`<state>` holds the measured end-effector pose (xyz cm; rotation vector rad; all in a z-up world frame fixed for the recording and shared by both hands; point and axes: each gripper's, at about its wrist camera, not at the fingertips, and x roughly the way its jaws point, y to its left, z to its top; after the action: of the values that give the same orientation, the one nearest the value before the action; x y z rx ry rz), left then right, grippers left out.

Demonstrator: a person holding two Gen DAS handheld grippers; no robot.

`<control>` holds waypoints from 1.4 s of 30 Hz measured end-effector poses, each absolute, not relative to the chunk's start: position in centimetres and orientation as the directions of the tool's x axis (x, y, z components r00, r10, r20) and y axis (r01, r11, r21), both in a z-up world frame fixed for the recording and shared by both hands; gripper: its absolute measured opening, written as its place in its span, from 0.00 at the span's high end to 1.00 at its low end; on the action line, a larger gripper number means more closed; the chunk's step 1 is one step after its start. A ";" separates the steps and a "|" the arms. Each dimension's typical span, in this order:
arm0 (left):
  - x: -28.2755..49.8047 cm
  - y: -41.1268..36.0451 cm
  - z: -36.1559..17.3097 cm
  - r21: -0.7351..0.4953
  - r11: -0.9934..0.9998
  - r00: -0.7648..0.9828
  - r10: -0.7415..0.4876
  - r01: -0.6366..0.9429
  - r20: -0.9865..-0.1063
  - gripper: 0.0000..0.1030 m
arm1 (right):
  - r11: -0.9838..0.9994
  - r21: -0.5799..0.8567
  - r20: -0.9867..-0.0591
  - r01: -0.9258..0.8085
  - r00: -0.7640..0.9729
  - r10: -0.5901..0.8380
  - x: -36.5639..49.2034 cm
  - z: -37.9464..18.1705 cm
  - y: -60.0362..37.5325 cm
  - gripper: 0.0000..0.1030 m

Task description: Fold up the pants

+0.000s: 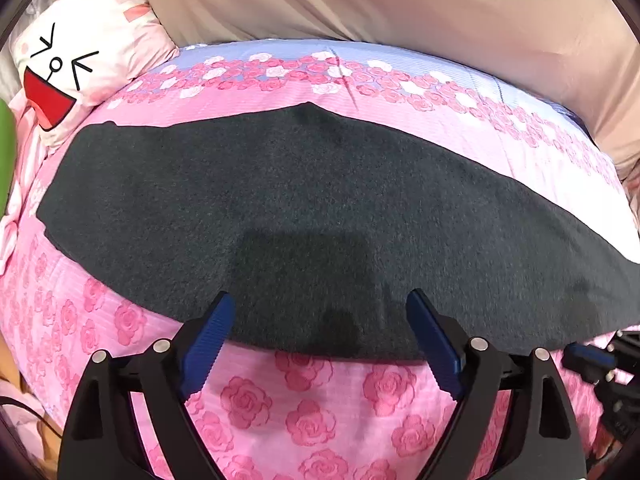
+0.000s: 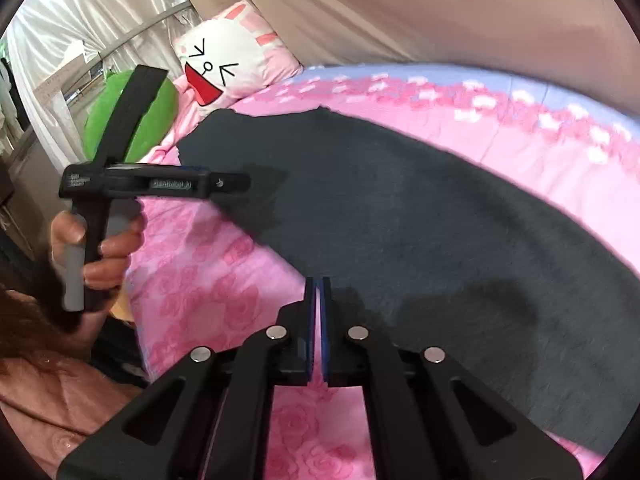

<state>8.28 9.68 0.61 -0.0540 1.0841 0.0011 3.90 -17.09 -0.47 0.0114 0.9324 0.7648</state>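
Dark grey pants lie flat in a long band across the pink rose bedspread. My left gripper is open, its blue pads spread wide just above the pants' near edge with nothing between them. In the right wrist view the pants run from upper left to lower right. My right gripper is shut at their near edge, and only a thin strip of pink shows between its pads. The left gripper appears there side-on, held by a hand over the pants' left end.
A white cartoon-face pillow sits at the head of the bed beside a green cushion. Beige fabric hangs behind the bed. A shiny white curtain and a metal rail stand at far left. The person's peach clothing is at lower left.
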 end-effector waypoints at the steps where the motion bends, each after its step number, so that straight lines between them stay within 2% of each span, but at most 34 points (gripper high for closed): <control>1: 8.5 9.5 0.2 -0.045 0.999 0.457 -0.028 -0.025 -0.889 0.18 | 0.789 0.260 -0.759 -0.556 0.388 0.523 4.0 -1.2 -17.5 0.91; 2: 8.7 9.2 -0.1 -0.053 0.998 0.447 -0.038 -0.020 -0.894 0.17 | 0.816 0.238 -0.766 -0.527 0.415 0.491 4.2 -1.2 -18.2 0.91; 6: 8.7 8.0 -1.0 -0.043 0.999 0.427 -0.047 0.019 -0.903 0.18 | 0.892 0.276 -0.699 -0.358 0.562 0.442 6.6 0.9 -23.4 0.91; 10: 8.6 6.8 -2.2 0.016 0.998 0.403 -0.008 0.056 -0.915 0.17 | 0.955 0.114 -0.764 -0.274 0.590 0.260 11.3 0.0 -24.0 0.90; 11: 8.6 6.8 -2.4 0.024 0.998 0.399 -0.001 0.058 -0.917 0.17 | 0.963 0.054 -0.785 -0.266 0.585 0.205 12.5 -0.8 -23.6 0.81; 12: 8.5 6.8 -2.6 0.029 0.998 0.398 0.002 0.062 -0.917 0.17 | 0.965 0.018 -0.796 -0.261 0.580 0.171 13.2 -1.5 -23.4 0.76; 13: 8.4 6.9 -2.7 0.034 0.997 0.404 0.005 0.065 -0.915 0.16 | 0.966 -0.015 -0.804 -0.260 0.578 0.143 14.0 -2.4 -23.3 0.77; 14: 8.4 6.9 -2.7 0.035 0.997 0.407 0.005 0.066 -0.913 0.15 | 0.963 -0.019 -0.795 -0.267 0.588 0.148 14.1 -2.5 -23.3 0.81; 16: 8.5 7.0 -2.8 0.036 0.997 0.408 0.006 0.067 -0.913 0.14 | 0.956 -0.029 -0.796 -0.291 0.585 0.154 14.5 -2.5 -23.0 1.00; 18: 8.8 7.0 -2.7 0.033 0.998 0.407 0.005 0.062 -0.913 0.14 | 0.960 -0.030 -0.790 -0.279 0.596 0.148 14.7 -2.0 -23.2 1.00; 24: 8.3 6.5 -1.7 0.061 0.996 0.441 0.028 0.059 -0.897 0.15 | 0.987 0.040 -0.724 -0.157 0.676 0.137 13.1 -0.1 -26.8 0.96; 28: 6.4 5.6 0.0 0.107 0.992 0.538 0.058 0.061 -0.841 0.15 | 0.998 0.063 -0.672 0.028 0.740 0.022 7.0 2.3 -32.9 0.94; 29: 5.8 5.2 0.5 0.114 0.991 0.566 0.058 0.064 -0.822 0.15 | 0.991 0.084 -0.664 0.102 0.747 -0.021 4.8 2.6 -35.4 0.91; 31: 5.0 4.2 1.1 0.123 0.990 0.601 0.054 0.074 -0.798 0.15 | 0.962 0.086 -0.655 0.260 0.742 -0.142 0.8 2.7 -39.7 0.78; 32: 4.4 3.5 1.4 0.128 0.989 0.624 0.052 0.078 -0.780 0.15 | 0.939 0.074 -0.663 0.336 0.720 -0.206 -1.1 2.6 -41.8 0.69; 34: 3.3 2.2 1.8 0.158 0.985 0.673 0.071 0.069 -0.736 0.15 | 0.894 0.098 -0.680 0.437 0.685 -0.261 -4.0 2.0 -45.2 0.67; 37: 2.0 0.2 2.5 0.195 0.978 0.706 0.091 0.068 -0.702 0.15 | 0.837 0.222 -0.709 0.501 0.672 -0.214 -6.1 0.6 -49.1 0.67; 42: 0.5 -1.0 3.1 0.172 0.979 0.689 0.054 0.104 -0.723 0.15 | 0.798 0.281 -0.745 0.533 0.646 -0.169 -5.0 -1.5 -51.1 0.67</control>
<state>0.52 -1.00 3.06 0.2066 0.8118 -0.0285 -4.98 -51.13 -1.53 0.5145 0.7727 -0.4199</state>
